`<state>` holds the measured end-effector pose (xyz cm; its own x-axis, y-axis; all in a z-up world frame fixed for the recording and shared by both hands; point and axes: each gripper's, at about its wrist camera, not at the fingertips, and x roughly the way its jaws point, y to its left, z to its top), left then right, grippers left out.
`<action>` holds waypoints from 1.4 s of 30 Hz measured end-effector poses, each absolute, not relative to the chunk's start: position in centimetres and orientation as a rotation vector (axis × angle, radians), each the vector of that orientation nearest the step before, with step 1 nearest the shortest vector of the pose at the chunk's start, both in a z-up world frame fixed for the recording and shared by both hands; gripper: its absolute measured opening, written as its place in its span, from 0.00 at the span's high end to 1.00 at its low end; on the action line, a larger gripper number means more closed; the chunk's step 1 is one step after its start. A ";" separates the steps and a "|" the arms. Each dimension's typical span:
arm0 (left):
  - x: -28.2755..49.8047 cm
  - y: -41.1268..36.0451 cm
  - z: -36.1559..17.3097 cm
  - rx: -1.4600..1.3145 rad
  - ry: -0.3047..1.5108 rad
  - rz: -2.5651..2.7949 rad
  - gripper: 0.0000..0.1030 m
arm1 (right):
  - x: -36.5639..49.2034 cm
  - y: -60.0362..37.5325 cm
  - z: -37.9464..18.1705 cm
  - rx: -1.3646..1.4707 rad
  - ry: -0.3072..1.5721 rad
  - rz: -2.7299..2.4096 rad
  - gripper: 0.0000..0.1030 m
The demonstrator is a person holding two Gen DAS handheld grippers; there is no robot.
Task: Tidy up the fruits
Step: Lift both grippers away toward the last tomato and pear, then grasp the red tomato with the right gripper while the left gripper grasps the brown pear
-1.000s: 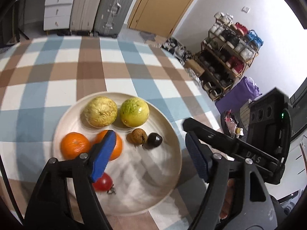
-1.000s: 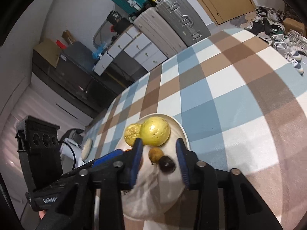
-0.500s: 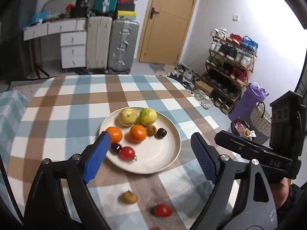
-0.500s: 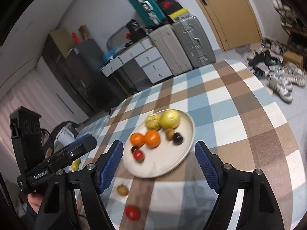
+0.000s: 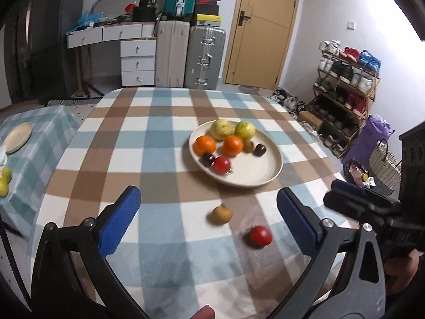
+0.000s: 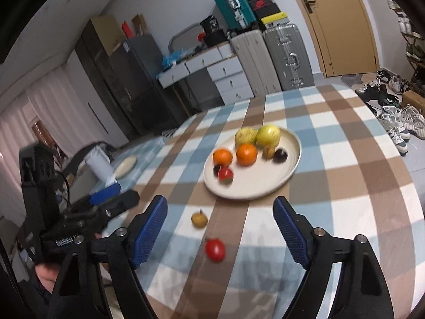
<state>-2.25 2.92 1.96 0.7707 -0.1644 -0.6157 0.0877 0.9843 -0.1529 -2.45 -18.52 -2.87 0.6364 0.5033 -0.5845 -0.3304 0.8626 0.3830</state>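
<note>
Left wrist view: the left hand-held gripper (image 5: 208,219) is empty, its jaws wide and opening above the checked counter (image 5: 148,135). The right hand-held gripper (image 6: 220,228), also empty, is opening too. Between their pads lie a blurred brown fruit (image 5: 221,214) and a tomato (image 5: 260,236). Beyond, the plate (image 5: 261,178) holds motion-smeared fruits.
</note>
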 end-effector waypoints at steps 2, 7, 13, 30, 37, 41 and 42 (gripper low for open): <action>-2.7 3.3 1.6 -0.120 0.695 -0.120 0.01 | -2.9 -17.7 -3.4 0.209 0.758 0.478 0.13; -2.9 4.0 1.3 -0.118 0.704 -0.096 0.01 | -3.5 -16.3 -4.2 0.142 0.777 0.490 0.12; -2.9 4.0 1.3 -0.106 0.699 -0.096 0.01 | -3.1 -14.6 -6.8 0.068 0.881 0.493 0.11; -1.8 4.9 0.6 -0.234 0.771 -0.109 0.01 | -2.4 -12.9 -9.3 -0.006 0.957 0.479 0.13; -1.3 5.3 0.2 -0.287 0.806 -0.134 0.01 | -1.6 -11.5 -10.4 -0.040 0.987 0.498 0.30; -1.0 5.5 0.0 -0.311 0.824 -0.143 0.01 | -1.4 -10.8 -10.9 -0.070 0.995 0.510 0.42; -1.0 5.5 -0.1 -0.320 0.827 -0.146 0.01 | -1.3 -10.7 -11.1 -0.076 0.999 0.509 0.44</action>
